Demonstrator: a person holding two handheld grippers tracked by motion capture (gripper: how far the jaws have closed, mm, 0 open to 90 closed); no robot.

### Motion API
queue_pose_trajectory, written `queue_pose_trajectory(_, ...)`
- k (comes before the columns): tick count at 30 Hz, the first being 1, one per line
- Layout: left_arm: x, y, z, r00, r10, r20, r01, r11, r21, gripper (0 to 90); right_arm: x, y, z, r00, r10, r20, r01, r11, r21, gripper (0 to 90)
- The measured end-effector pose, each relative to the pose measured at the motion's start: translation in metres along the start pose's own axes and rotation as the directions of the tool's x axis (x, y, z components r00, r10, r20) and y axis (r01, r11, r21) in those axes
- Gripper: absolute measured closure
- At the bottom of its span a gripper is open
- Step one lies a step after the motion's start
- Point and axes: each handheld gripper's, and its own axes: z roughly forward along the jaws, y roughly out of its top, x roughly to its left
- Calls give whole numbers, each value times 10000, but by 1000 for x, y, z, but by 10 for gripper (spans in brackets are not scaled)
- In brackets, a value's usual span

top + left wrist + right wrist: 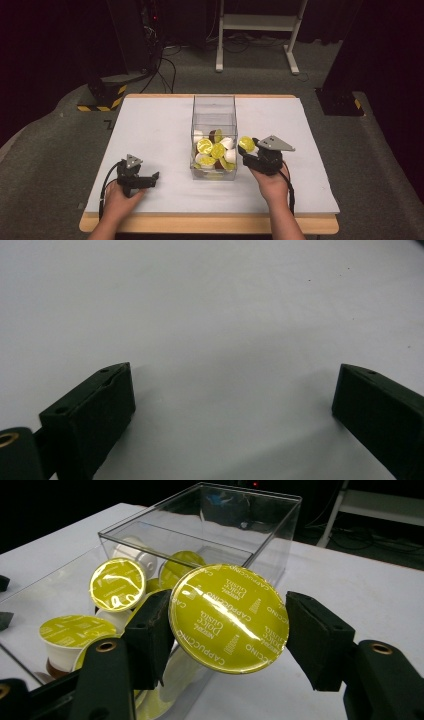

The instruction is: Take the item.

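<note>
Yellow-lidded coffee capsule [229,617] sat clamped in the right gripper [227,630] jaws beside the clear box [214,107], apparently mid-transfer; the next move called for lifting over the rim. The left gripper [230,405] rested wide open, empty, on the white surface [150,130].

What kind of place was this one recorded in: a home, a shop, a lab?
Most likely a lab or recording studio, not a home. The white table stands on grey carpet amid black drapes, loose cables run across the floor, and hazard-striped stand bases and a white frame stand behind it.
</note>
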Motion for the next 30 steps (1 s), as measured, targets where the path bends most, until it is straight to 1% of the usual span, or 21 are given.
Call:
queue_pose_trajectory(7, 0, 0, 0, 10000, 13, 8, -13, 10000, 14, 38, -9, -2, 0, 9996, 108, 272, -109, 9999, 49, 387)
queue_pose_trajectory(9, 0, 0, 0, 10000, -3, 6, 3, 10000, 9, 38, -13, -4, 1, 9986, 123, 505, -128, 9999, 85, 388)
queue_pose_trajectory(14, 0, 0, 0, 10000, 17, 9, -17, 10000, 12, 38, -24, -10, 5, 9963, 240, 827, -263, 9993, 274, 387)
queue_pose_trajectory(15, 0, 0, 0, 10000, 13, 9, -13, 10000, 10, 38, -26, -11, 6, 9956, 264, 898, -293, 9991, 307, 388)
queue_pose_trajectory(16, 0, 0, 0, 10000, 14, 10, -14, 10000, 10, 38, -31, -14, 8, 9939, 278, 1066, -320, 9988, 371, 387)
queue_pose_trajectory(17, 0, 0, 0, 10000, 10, 11, -10, 10000, 3, 38, -31, -14, 8, 9939, 278, 1066, -320, 9988, 371, 387)
queue_pose_trajectory(18, 0, 0, 0, 10000, 15, 10, -15, 10000, 7, 38, -35, -16, 10, 9924, 363, 1180, -419, 9981, 453, 388)
queue_pose_trajectory(24, 0, 0, 0, 10000, -1, 15, 1, 10000, 7, 38, -42, -20, 15, 9890, 380, 1430, -470, 9971, 598, 387)
queue_pose_trajectory(25, 0, 0, 0, 10000, -4, 15, 4, 10000, 6, 38, -43, -21, 16, 9874, 361, 1541, -461, 9970, 615, 387)
queue_pose_trajectory(27, 0, 0, 0, 10000, 9, 16, -9, 10000, 8, 38, -45, -21, 18, 9864, 342, 1607, -453, 9968, 658, 387)
queue_pose_trajectory(28, 0, 0, 0, 10000, 4, 15, -4, 10000, 5, 38, -48, -22, 21, 9859, 352, 1637, -472, 9964, 700, 387)
queue_pose_trajectory(29, 0, 0, 0, 10000, 6, 15, -6, 10000, 7, 38, -48, -22, 21, 9859, 352, 1637, -472, 9964, 700, 387)
queue_pose_trajectory(30, 0, 0, 0, 10000, 15, 1, -15, 10000, 24, 38, -50, -22, 22, 9853, 417, 1654, -537, 9962, 693, 387)
